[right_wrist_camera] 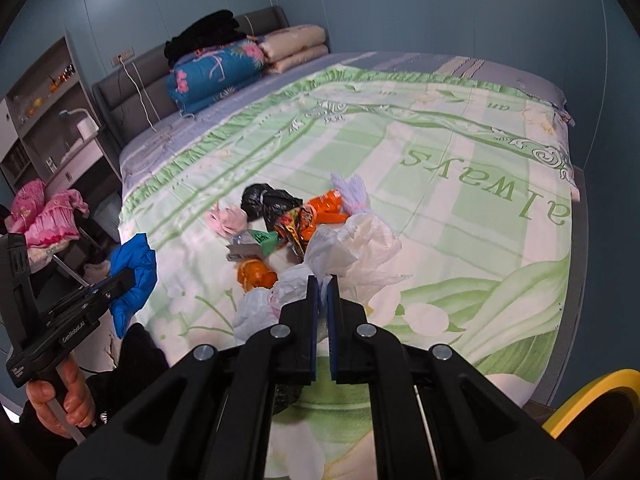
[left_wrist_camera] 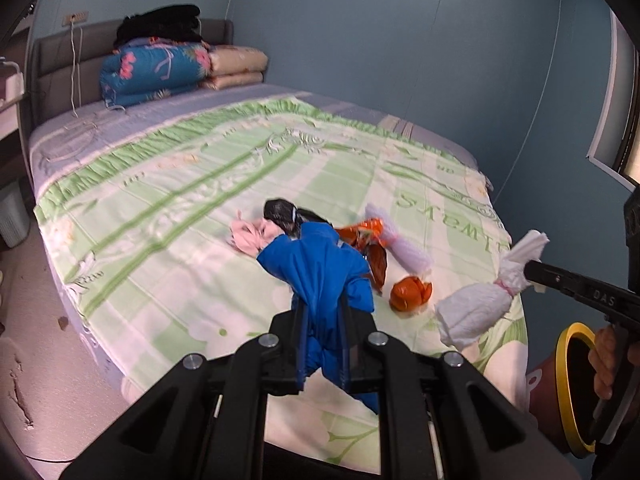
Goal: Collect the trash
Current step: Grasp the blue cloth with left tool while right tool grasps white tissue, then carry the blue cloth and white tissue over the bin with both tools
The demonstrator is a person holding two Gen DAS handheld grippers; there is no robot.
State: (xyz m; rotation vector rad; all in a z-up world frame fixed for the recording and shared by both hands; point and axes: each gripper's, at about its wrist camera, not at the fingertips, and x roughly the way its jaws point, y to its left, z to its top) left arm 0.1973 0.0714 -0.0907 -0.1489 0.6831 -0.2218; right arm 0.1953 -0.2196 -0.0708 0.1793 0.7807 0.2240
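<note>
My left gripper is shut on a blue plastic bag, held above the bed's near edge; it also shows in the right wrist view. My right gripper is shut on a white plastic bag, lifted over the bed's corner; the bag also shows in the left wrist view. On the green bedspread lies a pile of trash: a black bag, a pink bag, orange wrappers, an orange ball, a pale purple bag and a green packet.
A bin with a yellow rim stands on the floor at the bed's near right corner, also in the right wrist view. Folded quilts lie at the headboard. Shelves and pink cloth stand left of the bed.
</note>
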